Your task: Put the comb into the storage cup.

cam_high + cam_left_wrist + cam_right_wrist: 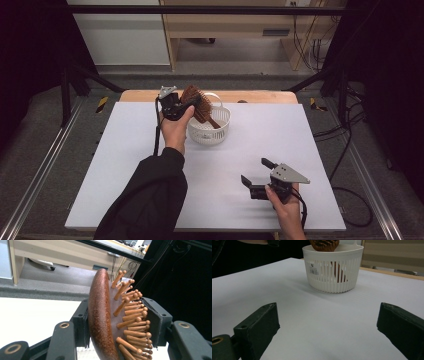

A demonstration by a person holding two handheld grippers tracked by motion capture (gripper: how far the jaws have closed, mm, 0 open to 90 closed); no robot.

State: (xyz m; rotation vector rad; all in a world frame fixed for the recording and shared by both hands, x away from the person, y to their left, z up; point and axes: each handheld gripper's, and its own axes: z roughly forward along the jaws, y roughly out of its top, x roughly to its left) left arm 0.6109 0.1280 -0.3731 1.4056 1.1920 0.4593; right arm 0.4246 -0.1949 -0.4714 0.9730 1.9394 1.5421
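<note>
The left gripper (186, 106) is a black two-jaw tool topped by a grey three-cornered plate, and a black cable trails from it along the forearm. A long black sleeve (150, 197) covers that arm down to the wrist. In the left gripper view its jaws are matt black blocks with flat dark pads, small screw holes and brass-coloured rings at the pivots. The right gripper (254, 173) has the same build: black body, grey three-cornered plate with small holes, and a black cable looping beside the bare right hand (285, 207).
</note>
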